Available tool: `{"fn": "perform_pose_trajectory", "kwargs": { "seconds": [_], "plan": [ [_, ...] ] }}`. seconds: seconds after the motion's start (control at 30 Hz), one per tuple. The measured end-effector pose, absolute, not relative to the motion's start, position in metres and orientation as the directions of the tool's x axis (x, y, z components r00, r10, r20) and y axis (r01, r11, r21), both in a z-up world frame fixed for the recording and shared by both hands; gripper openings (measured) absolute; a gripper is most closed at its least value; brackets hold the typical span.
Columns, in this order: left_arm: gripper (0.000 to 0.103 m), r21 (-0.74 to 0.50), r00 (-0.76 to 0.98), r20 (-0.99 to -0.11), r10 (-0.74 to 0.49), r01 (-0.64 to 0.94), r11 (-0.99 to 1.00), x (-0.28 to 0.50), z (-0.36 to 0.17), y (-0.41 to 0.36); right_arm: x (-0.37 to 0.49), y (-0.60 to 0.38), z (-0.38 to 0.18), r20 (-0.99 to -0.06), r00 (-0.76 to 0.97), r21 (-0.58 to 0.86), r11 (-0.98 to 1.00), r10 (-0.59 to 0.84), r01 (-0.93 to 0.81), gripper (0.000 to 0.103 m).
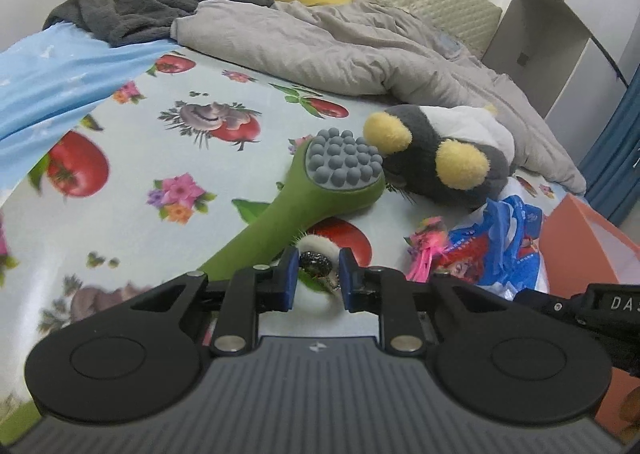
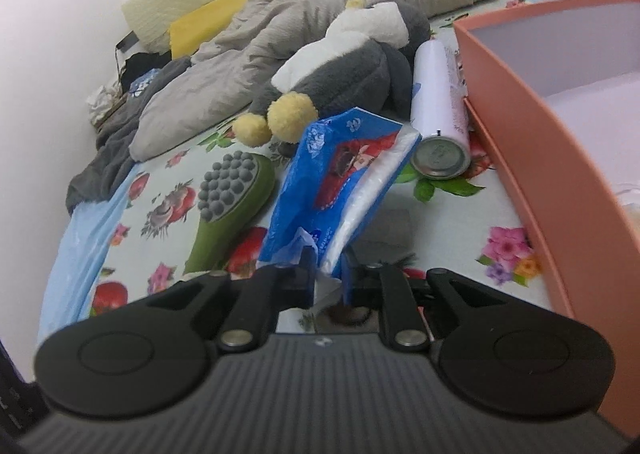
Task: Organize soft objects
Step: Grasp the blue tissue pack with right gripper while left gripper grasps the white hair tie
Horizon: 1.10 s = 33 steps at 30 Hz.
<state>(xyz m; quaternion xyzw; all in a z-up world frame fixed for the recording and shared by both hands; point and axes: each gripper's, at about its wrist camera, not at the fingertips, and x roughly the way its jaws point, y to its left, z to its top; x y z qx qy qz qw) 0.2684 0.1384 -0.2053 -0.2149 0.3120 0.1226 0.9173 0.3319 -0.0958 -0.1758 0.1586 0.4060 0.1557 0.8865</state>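
A blue plastic bag [image 2: 340,173] is being pinched by the closed right gripper [image 2: 327,274] beside the orange box [image 2: 560,157]. A white fluffy ornament [image 1: 316,250] is being clasped in the left gripper [image 1: 318,274]; slippery film may be pulled free.

The orange box [image 2: 560,157] runs off the right edge, its contents unseen.
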Motion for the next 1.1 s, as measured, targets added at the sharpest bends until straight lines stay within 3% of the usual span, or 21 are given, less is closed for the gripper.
{"fn": "perform_pose_trajectory", "kwargs": {
  "seconds": [0.67, 0.93, 1.1],
  "plan": [
    [0.025, -0.319, 0.746, -0.664, 0.050, -0.344, 0.883, 0.145, -0.196, 0.106, 0.235, -0.136, -0.157, -0.731, 0.497, 0.440, 0.880, 0.468, -0.180, 0.016],
    [0.026, -0.351, 0.707, -0.706, -0.028, -0.316, 0.882, 0.125, -0.210, 0.091, 0.217, -0.152, -0.166, -0.775, 0.455, 0.421, 0.895, 0.438, -0.144, 0.016],
    [0.026, -0.355, 0.701, -0.708, -0.086, -0.249, 0.901, 0.121, -0.210, 0.076, 0.211, -0.160, -0.168, -0.821, 0.444, 0.357, 0.929, 0.360, -0.094, 0.024]
  ]
}}
